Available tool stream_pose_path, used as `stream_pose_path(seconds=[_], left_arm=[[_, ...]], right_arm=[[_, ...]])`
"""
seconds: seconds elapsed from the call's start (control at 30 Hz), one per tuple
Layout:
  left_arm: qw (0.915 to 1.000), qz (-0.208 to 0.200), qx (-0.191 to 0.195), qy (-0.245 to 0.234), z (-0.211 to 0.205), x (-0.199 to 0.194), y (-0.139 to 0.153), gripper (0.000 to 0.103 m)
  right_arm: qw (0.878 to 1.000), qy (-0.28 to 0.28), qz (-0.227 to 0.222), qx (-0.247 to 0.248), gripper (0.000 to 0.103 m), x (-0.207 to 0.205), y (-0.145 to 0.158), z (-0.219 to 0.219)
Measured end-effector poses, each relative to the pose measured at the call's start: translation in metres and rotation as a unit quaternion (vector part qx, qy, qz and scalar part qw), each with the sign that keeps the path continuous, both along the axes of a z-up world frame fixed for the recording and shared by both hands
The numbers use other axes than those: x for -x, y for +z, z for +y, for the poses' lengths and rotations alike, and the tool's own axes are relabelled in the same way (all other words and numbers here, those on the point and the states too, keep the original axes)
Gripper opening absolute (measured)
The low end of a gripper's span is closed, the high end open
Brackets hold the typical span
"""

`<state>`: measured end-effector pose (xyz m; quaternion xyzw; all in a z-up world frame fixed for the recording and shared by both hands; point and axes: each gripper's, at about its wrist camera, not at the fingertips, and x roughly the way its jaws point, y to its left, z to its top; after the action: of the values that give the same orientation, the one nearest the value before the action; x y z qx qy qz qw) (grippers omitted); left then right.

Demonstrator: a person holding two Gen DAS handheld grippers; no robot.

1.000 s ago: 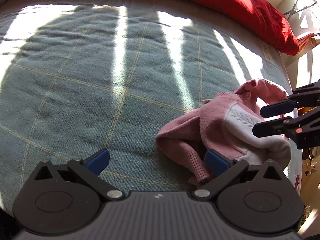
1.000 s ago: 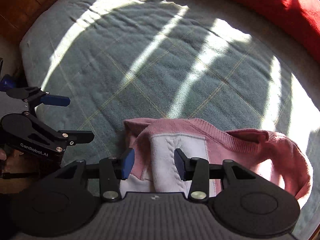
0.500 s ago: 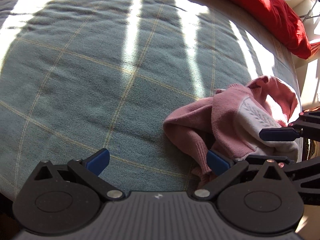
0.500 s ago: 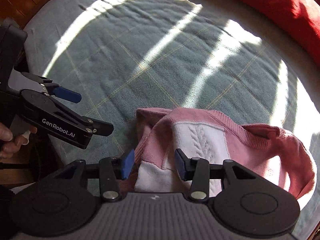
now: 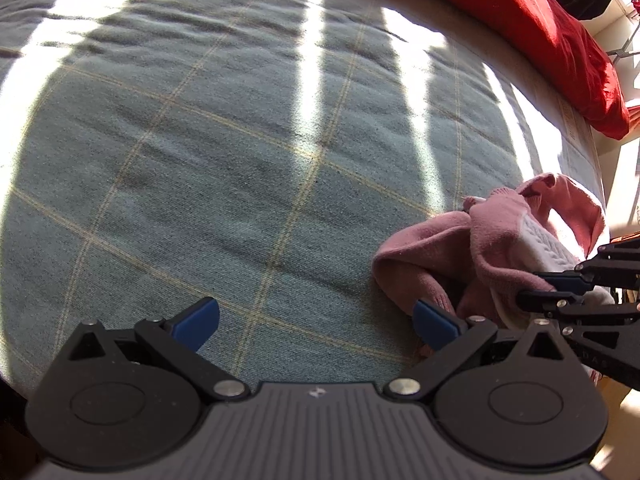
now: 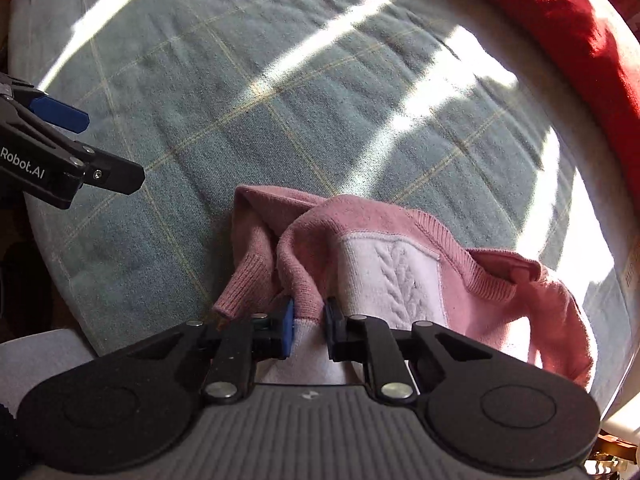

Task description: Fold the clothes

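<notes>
My right gripper (image 6: 308,322) pinches the crumpled pink sweater (image 6: 400,264) at the near edge of the green blanket (image 5: 240,160); my left gripper (image 5: 316,320) gapes beside it, red pillow (image 5: 540,28) beyond

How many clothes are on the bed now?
1: a crumpled pink and white sweater near the bed's edge, pinched by the right gripper. Others may be out of view.

Sunlit green checked blanket (image 5: 248,168); red pillow (image 5: 552,36), perhaps.
</notes>
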<state>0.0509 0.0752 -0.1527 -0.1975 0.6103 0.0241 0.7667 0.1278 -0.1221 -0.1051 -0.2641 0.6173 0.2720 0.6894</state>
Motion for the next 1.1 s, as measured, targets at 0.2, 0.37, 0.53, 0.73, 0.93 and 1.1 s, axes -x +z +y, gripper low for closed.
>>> stream_pose_path(seconds=[0.2, 0.37, 0.53, 0.73, 0.93, 1.1], left_arm=[[0.9993, -0.015, 0.01, -0.032, 0.0, -0.007, 0.001, 0.102], [0.9969, -0.031, 0.029, -0.066, 0.005, -0.014, 0.003, 0.102], [0.9819, -0.056, 0.113, -0.142, 0.011, -0.026, -0.002, 0.102], [0.9686, -0.067, 0.112, -0.212, 0.014, -0.046, -0.004, 0.102], [0.9662, -0.068, 0.079, -0.236, 0.022, -0.063, -0.005, 0.102], [0.963, -0.069, 0.052, -0.255, 0.029, -0.078, -0.006, 0.102]], right_arm=[[1.0, -0.021, 0.001, -0.022, 0.017, -0.026, 0.01, 0.018], [0.999, -0.013, 0.009, -0.036, 0.017, -0.046, 0.011, 0.042], [0.998, -0.007, 0.028, -0.051, 0.017, -0.064, 0.007, 0.07], [0.998, 0.008, 0.028, -0.055, 0.017, -0.091, 0.007, 0.097], [0.998, 0.008, 0.012, -0.062, 0.017, -0.125, 0.014, 0.114], [0.997, -0.009, -0.002, -0.074, 0.017, -0.159, 0.021, 0.12]])
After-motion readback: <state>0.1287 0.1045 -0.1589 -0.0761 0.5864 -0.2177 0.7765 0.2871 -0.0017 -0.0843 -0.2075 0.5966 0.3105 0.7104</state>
